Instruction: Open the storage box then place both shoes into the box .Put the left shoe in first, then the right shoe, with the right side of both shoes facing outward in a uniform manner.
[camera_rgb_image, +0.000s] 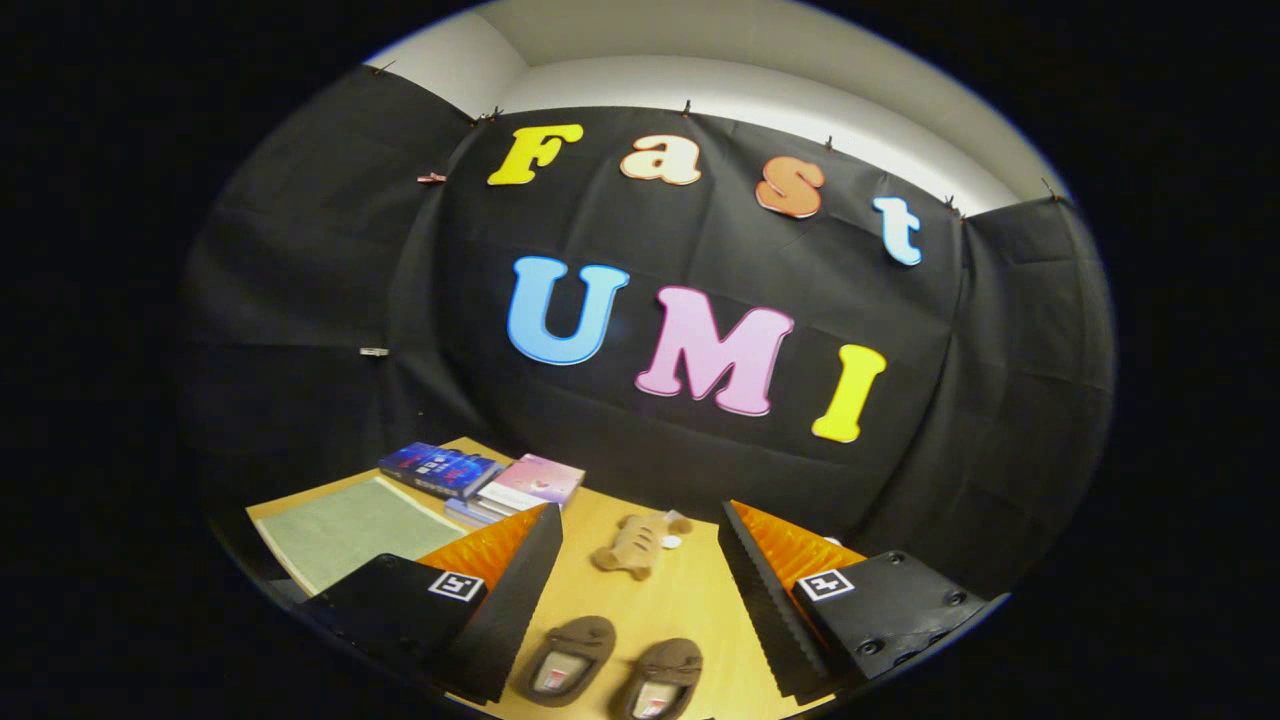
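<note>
My claw (640, 590) hangs spread wide and empty above the table (690, 600), held high so I can take stock. The two shoes (610, 668) lie side by side between my fingers, near me; I can't spot the storage box.

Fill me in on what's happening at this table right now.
A hand-held gripper hovers open above a wooden table, holding nothing. Two brown slippers lie side by side between its fingers, untouched. A small plush toy lies beyond them, with a stack of books and a green mat off to the left. I see no storage box from here.
</note>
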